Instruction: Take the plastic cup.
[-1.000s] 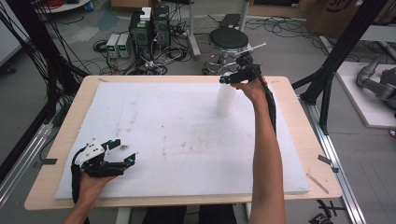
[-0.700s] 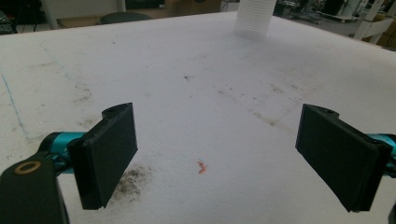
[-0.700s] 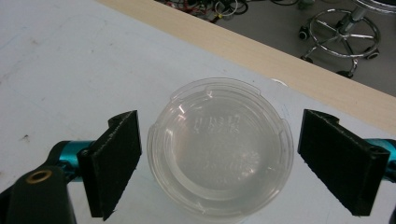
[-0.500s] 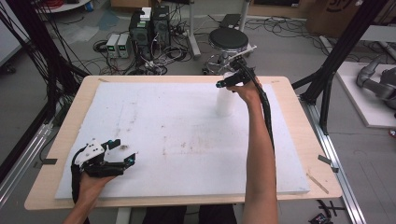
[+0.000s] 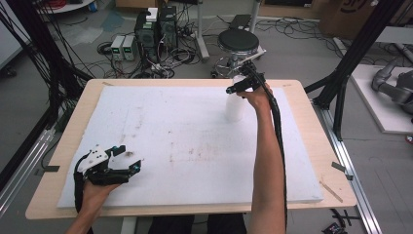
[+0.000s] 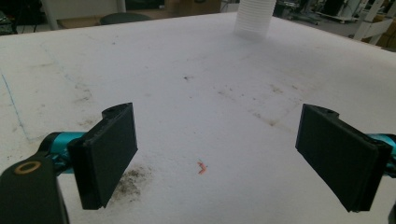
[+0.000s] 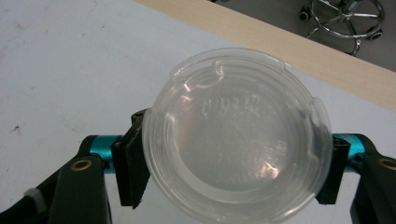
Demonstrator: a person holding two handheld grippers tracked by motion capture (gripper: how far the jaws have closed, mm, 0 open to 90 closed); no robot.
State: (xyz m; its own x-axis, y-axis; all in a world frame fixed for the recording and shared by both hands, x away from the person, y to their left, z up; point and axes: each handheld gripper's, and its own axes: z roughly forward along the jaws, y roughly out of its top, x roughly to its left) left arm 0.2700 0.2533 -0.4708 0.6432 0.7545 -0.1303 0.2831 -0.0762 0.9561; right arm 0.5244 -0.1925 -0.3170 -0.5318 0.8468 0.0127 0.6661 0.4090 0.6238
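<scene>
High view: the right gripper (image 5: 242, 87) sits over the stack of clear cups (image 5: 234, 105) at the far right of the white foam board (image 5: 195, 141); the left gripper (image 5: 127, 158) rests at the near left. Left gripper view: jaws released, nothing between them, stack far off. Right gripper view: jaws have just been closing and flank the top cup's rim, seemingly grasping it.

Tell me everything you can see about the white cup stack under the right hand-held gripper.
The white cup stack stands upright at the far right of the white foam board, ribbed along its side like nested disposable cups. Seen from above it looks translucent, thin plastic with a notched round rim and embossed lettering. The right hand-held gripper has just been closing, its jaws on either side of the top; contact looks likely on both sides.
</scene>
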